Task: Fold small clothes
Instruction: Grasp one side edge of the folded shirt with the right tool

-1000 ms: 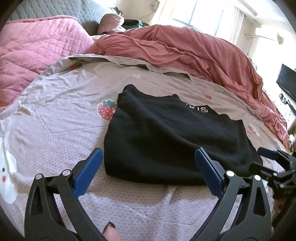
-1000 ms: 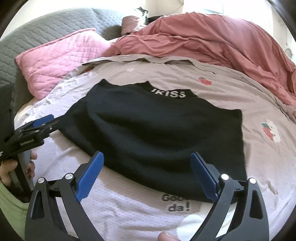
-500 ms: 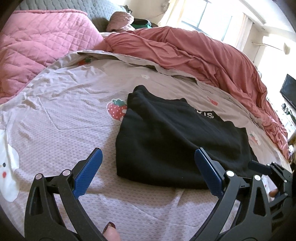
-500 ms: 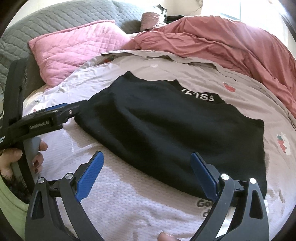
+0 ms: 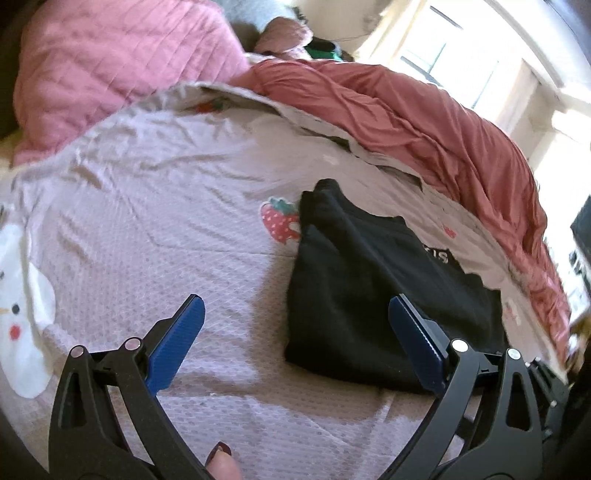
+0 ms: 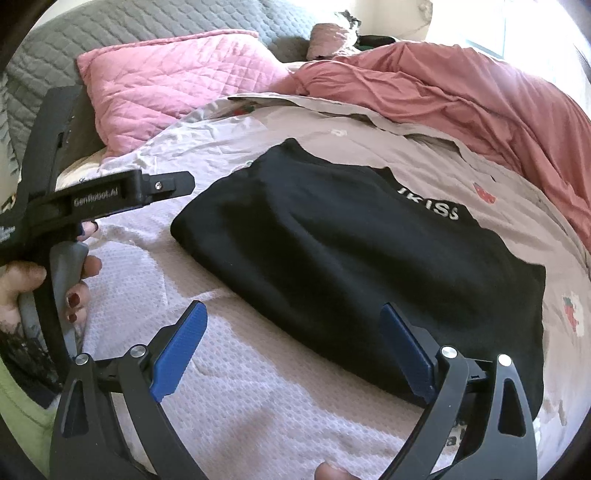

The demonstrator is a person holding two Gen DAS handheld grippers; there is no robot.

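Note:
A black folded garment [image 5: 369, 291] with white lettering lies flat on the bed sheet [image 5: 147, 236]; it also shows in the right wrist view [image 6: 351, 251]. My left gripper [image 5: 295, 314] is open and empty, held above the sheet just off the garment's near left corner. It also shows from the side in the right wrist view [image 6: 155, 186], left of the garment. My right gripper [image 6: 291, 321] is open and empty over the garment's near edge.
A pink quilted pillow [image 6: 173, 85] and grey headboard [image 6: 110, 29] lie at the back left. A rumpled red duvet [image 6: 461, 88] runs along the far right side. The sheet has strawberry prints [image 5: 280, 221].
Both grippers have drawn back and to the left from the garment. The left gripper now stands apart from the garment's left corner. Jaws stay open.

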